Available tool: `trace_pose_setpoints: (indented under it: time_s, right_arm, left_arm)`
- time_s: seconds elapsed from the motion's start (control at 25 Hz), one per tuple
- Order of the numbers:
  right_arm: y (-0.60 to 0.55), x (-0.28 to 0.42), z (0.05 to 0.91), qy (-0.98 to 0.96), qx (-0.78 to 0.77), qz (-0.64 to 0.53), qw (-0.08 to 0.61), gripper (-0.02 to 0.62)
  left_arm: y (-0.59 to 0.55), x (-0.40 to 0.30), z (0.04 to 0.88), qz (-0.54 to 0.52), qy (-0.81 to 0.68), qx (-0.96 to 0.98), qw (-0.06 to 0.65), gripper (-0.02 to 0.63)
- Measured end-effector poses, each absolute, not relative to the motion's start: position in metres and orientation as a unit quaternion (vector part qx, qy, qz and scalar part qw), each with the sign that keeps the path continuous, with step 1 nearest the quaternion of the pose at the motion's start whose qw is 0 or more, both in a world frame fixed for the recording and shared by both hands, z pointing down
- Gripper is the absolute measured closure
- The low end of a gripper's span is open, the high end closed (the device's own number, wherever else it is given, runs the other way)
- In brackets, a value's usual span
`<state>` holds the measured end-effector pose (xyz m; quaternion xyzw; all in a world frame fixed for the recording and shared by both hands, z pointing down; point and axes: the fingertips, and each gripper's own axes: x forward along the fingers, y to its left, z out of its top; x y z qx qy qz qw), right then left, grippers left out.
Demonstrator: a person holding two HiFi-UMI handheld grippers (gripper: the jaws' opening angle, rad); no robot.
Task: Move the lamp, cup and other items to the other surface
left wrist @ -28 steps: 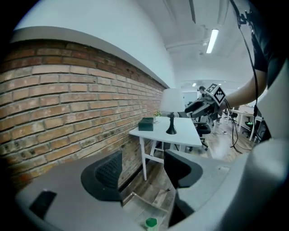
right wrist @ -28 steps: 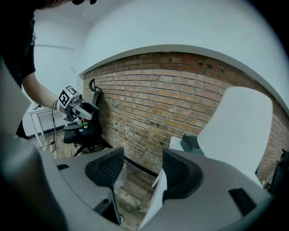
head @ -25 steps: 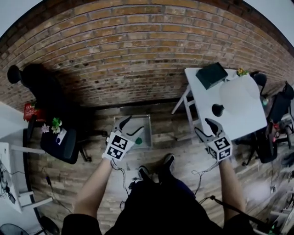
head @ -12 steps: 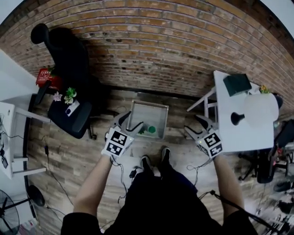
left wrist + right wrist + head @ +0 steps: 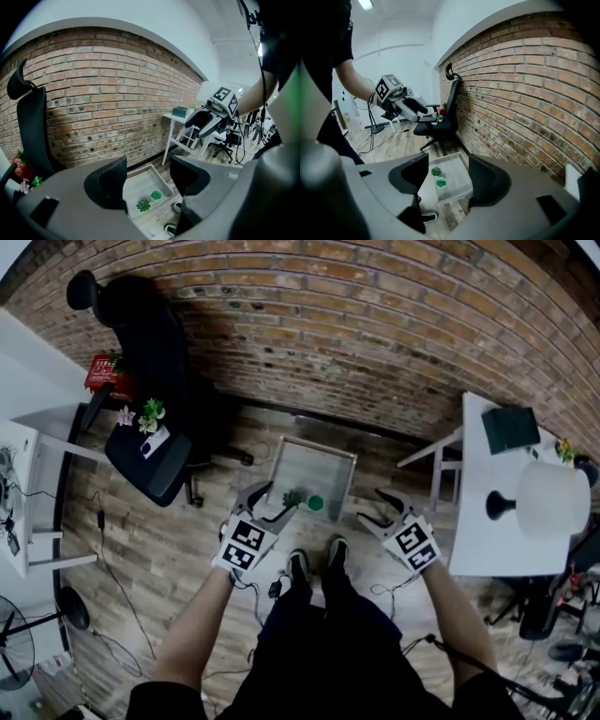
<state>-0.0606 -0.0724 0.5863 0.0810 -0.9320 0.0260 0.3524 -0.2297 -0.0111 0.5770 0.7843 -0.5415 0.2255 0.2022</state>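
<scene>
**Both grippers swung from the white table [image 5: 473,549] to the floor tray [image 5: 319,470]**

Left gripper [image 5: 272,501] hangs open and empty by the tray, which holds a small plant [image 5: 292,497] and green cup [image 5: 316,503]. Right gripper [image 5: 375,506] is also open and empty. The lamp [image 5: 551,500] is on the table; most moving looks undone.

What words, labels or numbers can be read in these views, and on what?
No text can be read.
Red packet near the black chair: white print, too blurred to read.
Left tongs and right tongs: cubes carry black-and-white square patterns only, no letters.
</scene>
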Motion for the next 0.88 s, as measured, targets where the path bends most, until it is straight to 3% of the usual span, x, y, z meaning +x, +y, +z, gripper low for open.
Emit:
trace_pose_setpoints:
  time_s: [0.88]
  right_arm:
    - [-0.076, -0.117, 0.752, -0.911, -0.091, 0.025, 0.402, 0.322]
  left_arm:
    - [-0.003, -0.219, 0.704, 0.253, -0.581, 0.715, 0.295, 0.325]
